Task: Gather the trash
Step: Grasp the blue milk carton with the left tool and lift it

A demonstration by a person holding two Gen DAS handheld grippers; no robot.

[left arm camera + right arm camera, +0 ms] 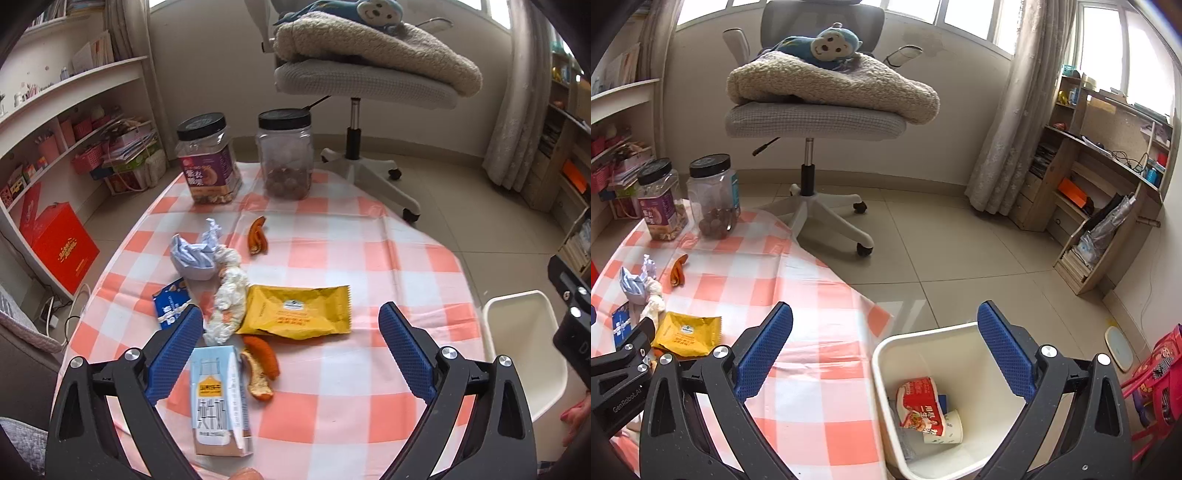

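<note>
Both claws stand wide open with nothing between their blue pads. Seen from the left wrist, the left claw hovers over a worktop covered in a pink-and-white checked cloth, where the trash lies scattered. Seen from the right wrist, the right claw hangs over the worktop's right edge, above a white bin that stands on the floor just beside it.

Nearest the left claw is a pale blue milk carton, lying flat just inside the claw's left finger, its long axis running roughly along the direction the claw points. Just beyond it lie two curls of orange peel, then a yellow snack wrapper lying crosswise between the fingertips. To the left of the wrapper lie a twisted white tissue, a small blue packet and crumpled pale paper. A third piece of peel lies farther off.

All of this trash sits left of the bin, so the left claw is much the nearer to it; the right claw is nearer the bin.

The bin already holds a red snack packet and a white paper cup. At the worktop's far end stand two black-lidded clear jars: a labelled jar of snacks, and a plain jar with round brown pieces at the bottom.
</note>
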